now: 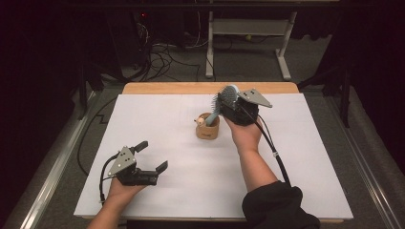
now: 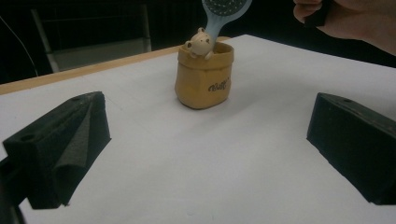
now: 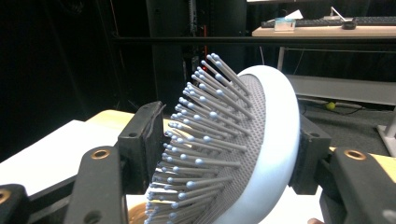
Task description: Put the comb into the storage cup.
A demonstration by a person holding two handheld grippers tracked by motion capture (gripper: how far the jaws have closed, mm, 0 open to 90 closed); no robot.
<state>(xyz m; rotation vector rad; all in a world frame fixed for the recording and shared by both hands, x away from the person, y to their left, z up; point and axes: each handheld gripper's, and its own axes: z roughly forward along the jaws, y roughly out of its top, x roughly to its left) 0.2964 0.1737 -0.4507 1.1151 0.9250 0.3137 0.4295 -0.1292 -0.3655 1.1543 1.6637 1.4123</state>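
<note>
A pale blue hairbrush (image 1: 224, 101) stands handle-down in the tan bag-shaped holder (image 1: 207, 128), its bristled head leaning out above the holder's rim. The right gripper (image 1: 229, 98) sits at that head, its 2 jaws flanking it: one at the bristle tips, one against the smooth back. Whether they press cannot be told. The left gripper (image 1: 152, 155) rests well apart from the holder, jaws spread wide around nothing.

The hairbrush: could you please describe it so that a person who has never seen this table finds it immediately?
On the white table, near its middle, stands a small tan pot with a little bear figure on its rim. The hairbrush stands with its handle in that pot, its head between the jaws of the right gripper. It is the one pale blue, bristled thing there.
</note>
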